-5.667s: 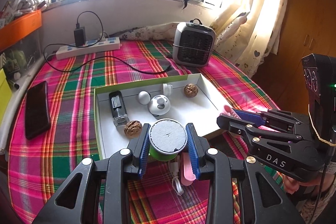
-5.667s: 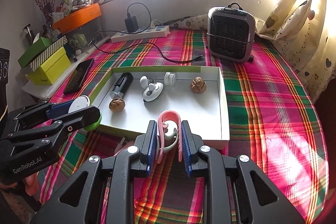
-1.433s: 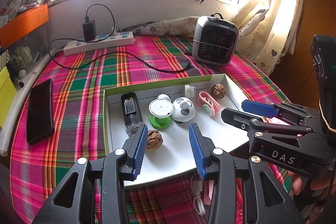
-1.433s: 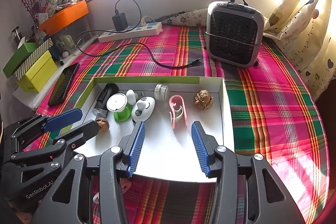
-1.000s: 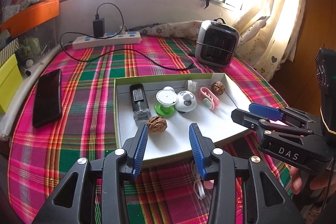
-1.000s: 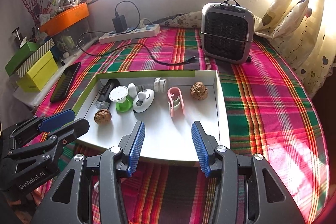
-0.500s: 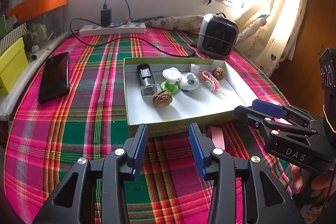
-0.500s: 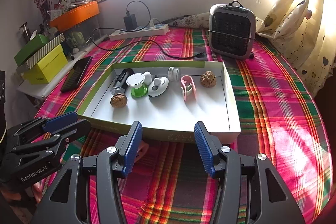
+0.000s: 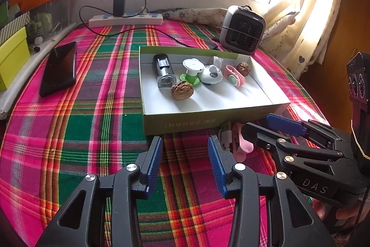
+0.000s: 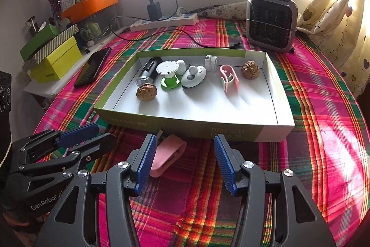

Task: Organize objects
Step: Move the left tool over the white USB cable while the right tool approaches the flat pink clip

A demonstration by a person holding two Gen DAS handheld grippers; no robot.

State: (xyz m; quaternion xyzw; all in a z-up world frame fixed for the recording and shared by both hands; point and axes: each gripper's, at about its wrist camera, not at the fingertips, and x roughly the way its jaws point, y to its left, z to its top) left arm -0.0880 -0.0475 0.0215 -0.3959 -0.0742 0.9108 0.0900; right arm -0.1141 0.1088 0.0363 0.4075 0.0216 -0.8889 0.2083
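A shallow white box point(image 9: 215, 116) point(image 10: 272, 105) with a green rim sits on the plaid cloth. In it lie a black lighter point(image 9: 163, 70), a green-based white disc point(image 9: 193, 66) point(image 10: 167, 74), a white round gadget point(image 10: 193, 79), a pink clip point(image 9: 233, 78) point(image 10: 227, 79), a small white jar point(image 10: 211, 61) and two walnuts point(image 9: 182, 90) point(image 10: 250, 68). My left gripper point(image 9: 185, 162) is open and empty in front of the box. My right gripper point(image 10: 182, 162) is open and empty there too. A pink case point(image 10: 167, 155) point(image 9: 242, 145) lies by the box's near wall.
A black phone point(image 9: 59, 67) lies left of the box. A small grey heater point(image 10: 270, 20) stands behind it. A power strip point(image 9: 126, 20) with a charger and black cable runs along the back. Yellow and green boxes point(image 10: 57, 60) sit at the far left.
Both grippers have released their objects into the box, opened, and pulled back towards me. The box now looks farther away. The pink case shows in front of it.
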